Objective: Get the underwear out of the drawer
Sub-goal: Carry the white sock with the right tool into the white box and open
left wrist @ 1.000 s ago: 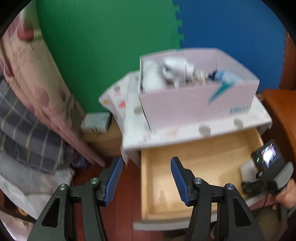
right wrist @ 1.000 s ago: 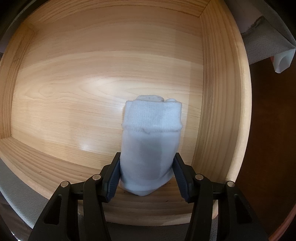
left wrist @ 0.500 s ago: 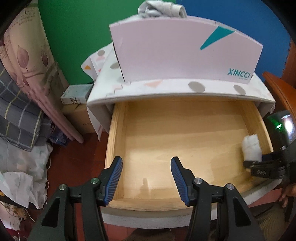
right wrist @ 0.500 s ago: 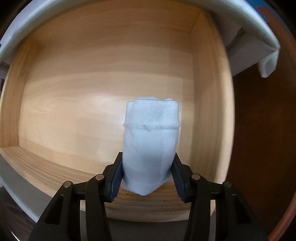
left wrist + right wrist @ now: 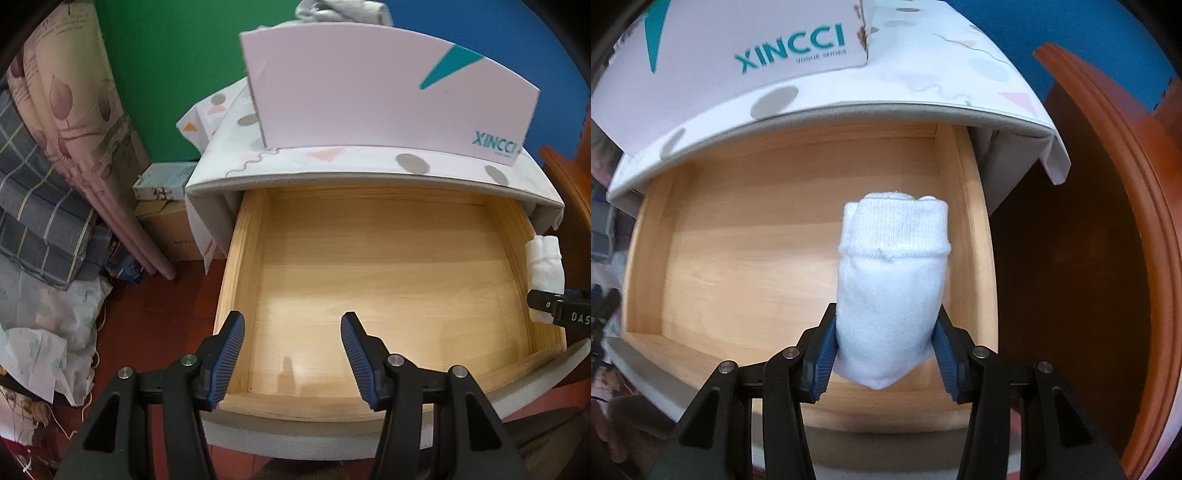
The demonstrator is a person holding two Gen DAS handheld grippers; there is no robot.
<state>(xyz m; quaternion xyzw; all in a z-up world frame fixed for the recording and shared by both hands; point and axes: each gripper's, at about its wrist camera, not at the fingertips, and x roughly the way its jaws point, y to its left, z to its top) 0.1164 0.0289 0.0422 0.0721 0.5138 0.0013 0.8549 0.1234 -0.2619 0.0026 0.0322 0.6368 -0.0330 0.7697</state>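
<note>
A: The left gripper [image 5: 291, 345] hangs wide open and empty over the wooden drawer [image 5: 391, 280]. What could fail?

B: To its right, the right gripper [image 5: 884, 354] is clamped on the rolled white underwear [image 5: 892, 295], lifted over the drawer's right wall. Only the bundle's lower end sits between the blue pads [image 5: 825, 363]; soft knit may slip or unroll and drop back inside.

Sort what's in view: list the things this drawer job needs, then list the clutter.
Job:
white roll, gripped by the right gripper
drawer, open
left gripper, open, holding nothing

Clutter:
XINCCI box on the cabinet top
clothes in that box
bedding stacked at left
small box on the floor
wooden chair at right
</note>
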